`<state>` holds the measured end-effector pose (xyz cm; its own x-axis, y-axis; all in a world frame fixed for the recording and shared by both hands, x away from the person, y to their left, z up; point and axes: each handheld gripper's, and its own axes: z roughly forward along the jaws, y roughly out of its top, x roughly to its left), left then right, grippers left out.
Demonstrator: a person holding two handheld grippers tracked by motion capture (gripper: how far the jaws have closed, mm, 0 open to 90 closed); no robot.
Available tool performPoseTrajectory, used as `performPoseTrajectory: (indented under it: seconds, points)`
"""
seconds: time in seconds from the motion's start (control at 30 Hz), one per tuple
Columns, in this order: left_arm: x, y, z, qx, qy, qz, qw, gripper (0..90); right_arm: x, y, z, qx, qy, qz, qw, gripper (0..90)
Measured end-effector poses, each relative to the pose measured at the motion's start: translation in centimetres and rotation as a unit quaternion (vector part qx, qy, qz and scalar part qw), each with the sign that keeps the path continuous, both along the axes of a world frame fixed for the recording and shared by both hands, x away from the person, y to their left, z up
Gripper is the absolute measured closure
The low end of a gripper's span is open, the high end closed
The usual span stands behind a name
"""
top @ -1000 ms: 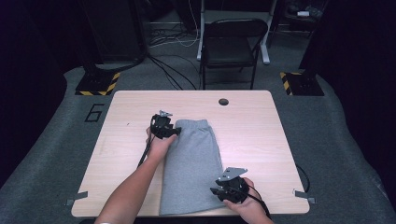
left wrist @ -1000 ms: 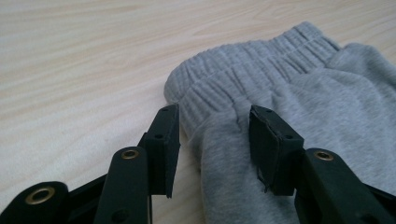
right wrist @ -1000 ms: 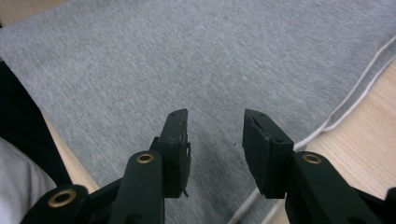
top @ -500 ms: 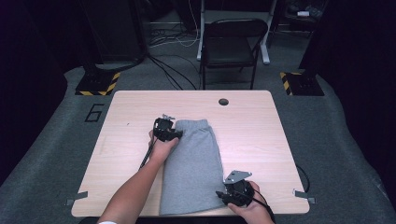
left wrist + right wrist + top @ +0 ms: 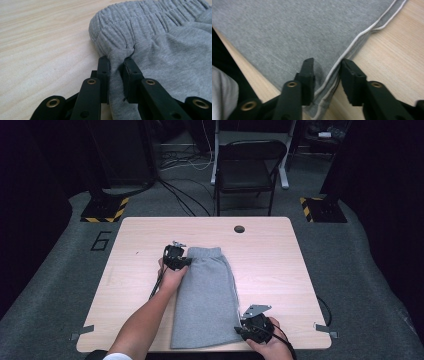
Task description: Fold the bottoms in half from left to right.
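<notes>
Folded grey shorts [image 5: 207,295] lie lengthwise on the wooden table [image 5: 280,265], waistband at the far end. My left gripper [image 5: 184,262] sits at the waistband's left corner. In the left gripper view its jaws have just been closing and now pinch a raised fold of the shorts [image 5: 175,50] below the elastic, so the left gripper [image 5: 116,63] is shut on it. My right gripper [image 5: 241,329] is at the near right hem corner. Its jaws have also just been closing; the right gripper [image 5: 327,66] straddles the white-piped edge of the shorts [image 5: 287,30] with a gap still showing.
A round cable hole [image 5: 239,228] sits near the table's far edge. A dark folding chair [image 5: 247,165] stands behind the table, with cables on the floor. Yellow-and-black striped bases [image 5: 105,210] flank the far corners. The front edge lies right under my right gripper.
My right gripper has shifted a little to the right and nearer the front edge, onto the hem corner. The left hand has stayed at the waistband.
</notes>
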<state>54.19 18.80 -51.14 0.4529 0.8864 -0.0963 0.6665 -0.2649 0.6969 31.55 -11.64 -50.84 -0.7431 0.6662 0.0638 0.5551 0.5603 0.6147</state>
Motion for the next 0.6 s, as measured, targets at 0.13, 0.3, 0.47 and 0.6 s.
performPoseTrajectory:
  seconds: [0.13, 0.3, 0.47, 0.6]
  points:
    - [0.55, -0.07, 0.15, -0.001, 0.008, -0.001, 1.0000, 77.5, 0.12, 0.32, 0.08, -0.005, -0.006, 0.017, 0.9998, 76.2]
    - [0.97, -0.33, 0.28, 0.002, 0.001, -0.005, 1.0000, 77.2, 0.04, 0.74, 0.12, 0.003, 0.001, 0.022, 0.9998, 78.6]
    - [0.94, -0.22, 0.29, -0.002, 0.004, -0.006, 1.0000, 76.0, -0.01, 0.67, 0.17, 0.007, -0.001, 0.017, 0.9998, 76.3]
    - [0.88, -0.26, 0.23, -0.010, 0.000, -0.005, 0.9999, 71.2, -0.03, 0.43, 0.32, 0.007, -0.004, 0.022, 0.9997, 69.5]
